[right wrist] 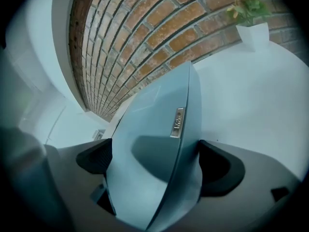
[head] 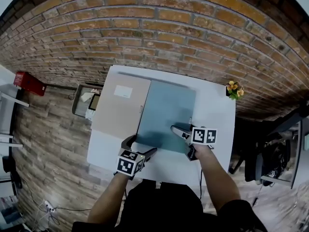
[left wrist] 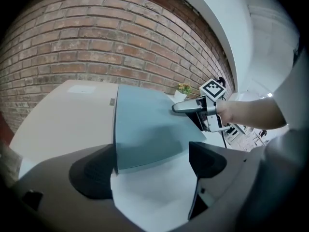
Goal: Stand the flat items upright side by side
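Our R tongs grip the blue folder at its spine edge, w/ a jaw on either side of it. L tongs gape wide w/ nothing gripped; the folder's near corner pokes in betw. the jaws, by the left one. Beige folder lies flat beyond the L tongs, edge-to-edge w/ the blue one. A small plant sits well beyond the R tongs on the white table.

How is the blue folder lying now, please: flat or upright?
Flat: the blue folder faces up on the table, right gripper shut on its edge.
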Tool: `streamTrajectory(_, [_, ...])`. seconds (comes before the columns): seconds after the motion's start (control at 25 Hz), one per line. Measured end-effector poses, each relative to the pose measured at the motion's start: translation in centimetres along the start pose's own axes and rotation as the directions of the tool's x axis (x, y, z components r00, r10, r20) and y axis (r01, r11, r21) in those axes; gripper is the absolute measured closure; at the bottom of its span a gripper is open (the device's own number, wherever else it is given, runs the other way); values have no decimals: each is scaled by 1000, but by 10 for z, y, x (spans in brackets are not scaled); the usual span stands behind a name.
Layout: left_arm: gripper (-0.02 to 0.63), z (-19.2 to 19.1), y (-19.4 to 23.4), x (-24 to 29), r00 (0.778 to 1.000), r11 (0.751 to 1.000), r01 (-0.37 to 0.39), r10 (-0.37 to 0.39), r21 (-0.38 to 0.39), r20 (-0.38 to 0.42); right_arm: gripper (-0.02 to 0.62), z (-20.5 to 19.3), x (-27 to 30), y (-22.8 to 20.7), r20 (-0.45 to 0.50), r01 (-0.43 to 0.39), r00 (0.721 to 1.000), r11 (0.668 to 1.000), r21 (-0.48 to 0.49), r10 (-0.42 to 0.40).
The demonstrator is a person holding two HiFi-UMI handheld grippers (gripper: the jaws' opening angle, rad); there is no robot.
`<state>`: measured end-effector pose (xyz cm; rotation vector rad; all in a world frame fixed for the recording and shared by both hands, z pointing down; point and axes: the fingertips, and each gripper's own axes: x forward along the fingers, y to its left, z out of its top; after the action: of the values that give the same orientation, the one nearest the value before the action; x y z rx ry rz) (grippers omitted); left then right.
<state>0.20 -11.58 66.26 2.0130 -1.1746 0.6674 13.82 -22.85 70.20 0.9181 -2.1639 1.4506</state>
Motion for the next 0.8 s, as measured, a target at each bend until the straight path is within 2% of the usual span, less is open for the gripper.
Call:
streamTrajectory(0.16, [115,-3,-2,1,999,999,6,-5,36,-35,69,1,1,-9,-2,47,999,999,6,-47])
streamTrajectory(0.24, [115,-3,-2,2,999,999,4,-3,39,-36,142,2,-1,-14,0,54,999,998,14,-54])
streamTrajectory(0.4, [115,-1,1,2,999,1000,9,-9,20,-38,206,4,-8,-11,29,-22,999,995,98,19])
streamTrajectory(0.8, [115,-4,3,3,999,1000,1,0,24,-48,219,8,-21,4,55,-71,996,992,102,65])
